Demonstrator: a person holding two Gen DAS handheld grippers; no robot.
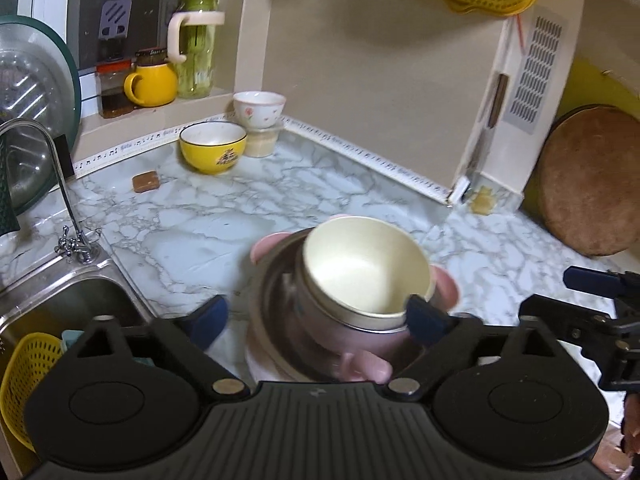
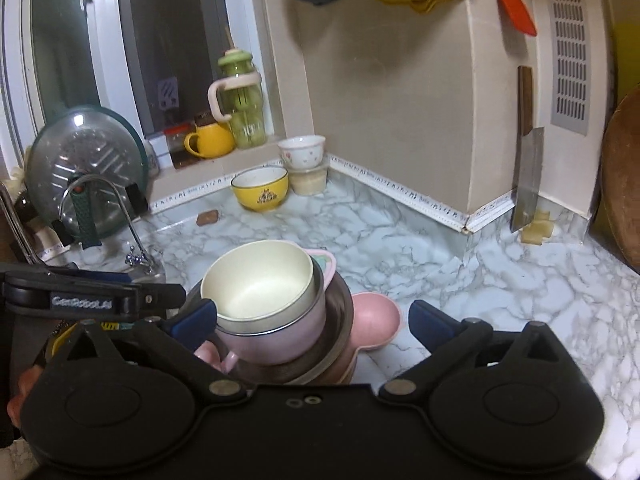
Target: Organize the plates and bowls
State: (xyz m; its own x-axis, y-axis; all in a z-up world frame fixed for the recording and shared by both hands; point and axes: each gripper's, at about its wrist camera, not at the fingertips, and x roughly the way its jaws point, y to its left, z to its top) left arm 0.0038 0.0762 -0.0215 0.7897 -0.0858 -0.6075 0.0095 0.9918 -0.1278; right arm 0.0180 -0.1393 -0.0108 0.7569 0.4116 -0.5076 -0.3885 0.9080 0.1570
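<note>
The marble counter [image 1: 224, 216] carries a stack of bowls near its front edge: a steel bowl [image 2: 340, 320] at the bottom, a pink bowl [image 2: 276, 340] in it, a cream bowl [image 1: 368, 268] on top. A yellow bowl [image 1: 213, 147] stands well apart by the wall. Left hand-held gripper [image 1: 320, 318] and right hand-held gripper [image 2: 316, 320] both gape wide, gripping nothing

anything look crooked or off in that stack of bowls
Yes: the cream bowl on top sits tilted inside the pink steel-rimmed bowl, its rim higher on one side. The stack itself leans off-centre over the pink plate.
</note>
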